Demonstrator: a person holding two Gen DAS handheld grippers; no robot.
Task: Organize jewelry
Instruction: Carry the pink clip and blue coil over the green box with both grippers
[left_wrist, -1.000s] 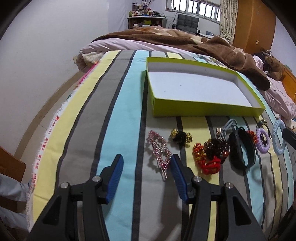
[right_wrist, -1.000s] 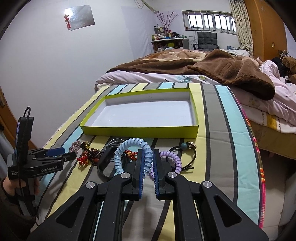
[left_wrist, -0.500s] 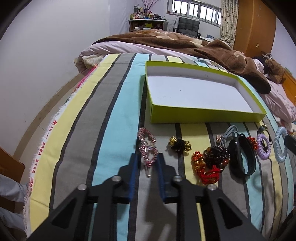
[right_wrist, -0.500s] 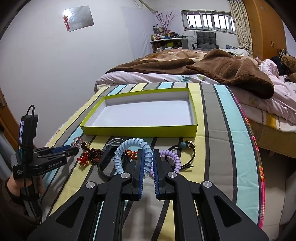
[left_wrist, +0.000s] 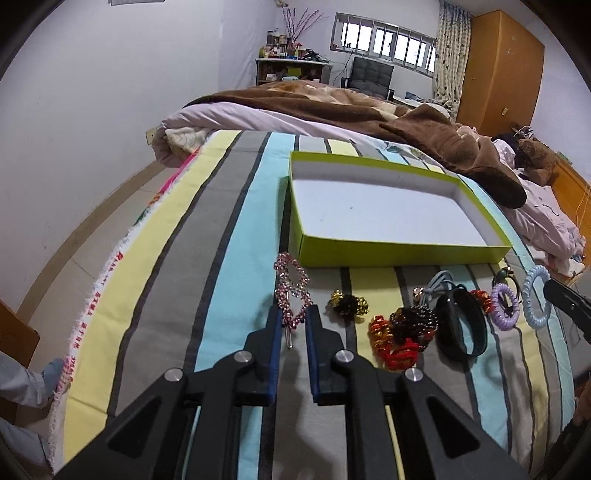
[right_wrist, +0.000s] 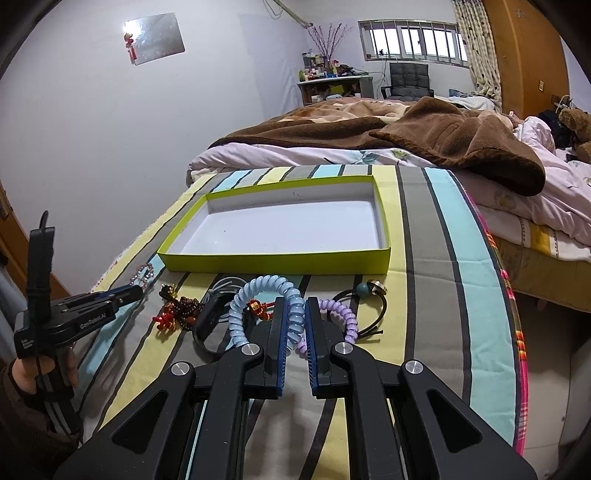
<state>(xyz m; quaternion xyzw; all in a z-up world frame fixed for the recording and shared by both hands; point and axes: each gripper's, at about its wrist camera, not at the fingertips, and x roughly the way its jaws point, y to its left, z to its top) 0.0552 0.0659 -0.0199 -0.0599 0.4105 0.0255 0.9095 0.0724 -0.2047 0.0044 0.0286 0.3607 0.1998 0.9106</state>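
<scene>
A shallow yellow-green box (left_wrist: 399, 252) (right_wrist: 277, 258) with a white floor lies open on the striped bed cover. My left gripper (left_wrist: 293, 314) is shut on a pink rhinestone hair clip (left_wrist: 290, 286), which shows small in the right wrist view (right_wrist: 144, 274). My right gripper (right_wrist: 294, 312) is shut on a light blue spiral hair tie (right_wrist: 266, 301) (left_wrist: 535, 295). In a row before the box lie a gold-black bauble (left_wrist: 348, 305), a red and dark bead cluster (left_wrist: 402, 332), a black band (left_wrist: 461, 325) and a purple spiral tie (left_wrist: 504, 304) (right_wrist: 341, 319).
A black elastic with a teal bead (right_wrist: 369, 295) lies right of the purple tie. A brown blanket (right_wrist: 424, 136) and pink duvet (left_wrist: 546, 221) lie behind and right of the box. The bed edge drops to the floor at left (left_wrist: 92, 229).
My left gripper closed on the pink hair clip and rose with it, tilting up toward the box. My right gripper stayed shut on the blue spiral tie.
</scene>
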